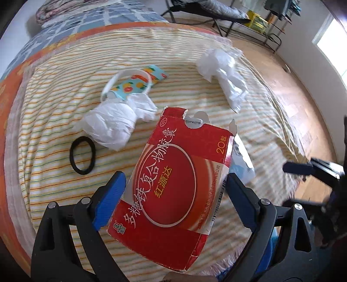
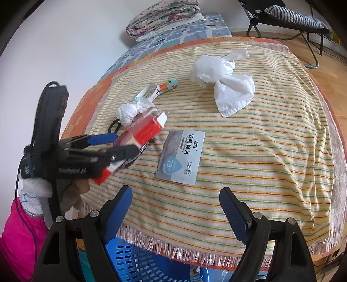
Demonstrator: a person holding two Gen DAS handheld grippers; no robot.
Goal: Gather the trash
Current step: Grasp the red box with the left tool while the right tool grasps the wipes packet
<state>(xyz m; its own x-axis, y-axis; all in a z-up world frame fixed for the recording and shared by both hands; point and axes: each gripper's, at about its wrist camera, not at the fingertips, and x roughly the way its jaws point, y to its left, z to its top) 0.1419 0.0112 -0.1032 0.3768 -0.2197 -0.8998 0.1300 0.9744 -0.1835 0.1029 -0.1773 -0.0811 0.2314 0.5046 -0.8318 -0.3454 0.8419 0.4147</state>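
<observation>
My left gripper [image 1: 175, 176] is shut on a torn red medicine box [image 1: 173, 184], held tilted just above the striped cloth [image 1: 54, 195]. The right wrist view shows that gripper [image 2: 108, 147] from the side with the box [image 2: 147, 130] in it. My right gripper [image 2: 176, 192] stands open over the cloth's near edge, with nothing between its fingers. A grey wipe sachet [image 2: 181, 157] lies flat just beyond it. A small crumpled tissue [image 1: 115, 125], a larger white tissue [image 1: 223, 71], a black hair tie [image 1: 82, 155] and a fruit-print band [image 1: 134, 83] lie on the cloth.
A blue slotted basket [image 2: 134, 260] sits below the fringed front edge of the cloth. A folded quilt [image 2: 162, 15] lies at the far end. A folding chair [image 2: 288, 17] stands on the wood floor to the right. A pink sleeve [image 2: 19, 238] is at lower left.
</observation>
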